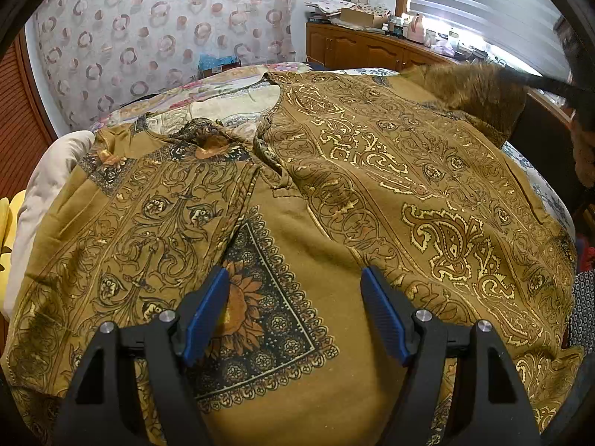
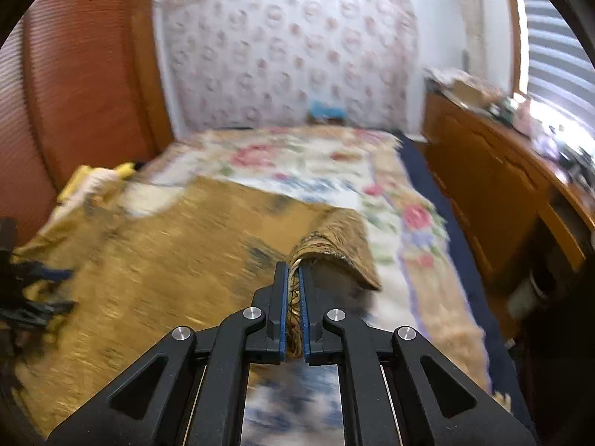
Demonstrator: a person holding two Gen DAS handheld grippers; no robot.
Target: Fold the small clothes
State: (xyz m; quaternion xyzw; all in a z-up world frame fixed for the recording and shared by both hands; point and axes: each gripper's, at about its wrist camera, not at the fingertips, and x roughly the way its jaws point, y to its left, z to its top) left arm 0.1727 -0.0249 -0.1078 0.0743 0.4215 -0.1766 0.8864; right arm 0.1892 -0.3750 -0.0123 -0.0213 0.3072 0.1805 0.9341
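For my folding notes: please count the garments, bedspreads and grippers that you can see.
Garments: 1, the mustard patterned top
Bedspreads: 1, the floral bedspread
Grippers: 2, the left gripper and the right gripper
Total: 4

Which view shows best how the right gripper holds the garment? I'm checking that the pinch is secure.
The right wrist view: the right gripper is shut on a fold of the mustard garment, cloth bunched between its blue pads. The left wrist view shows only a blurred lifted corner at upper right, with the pinch itself unclear.
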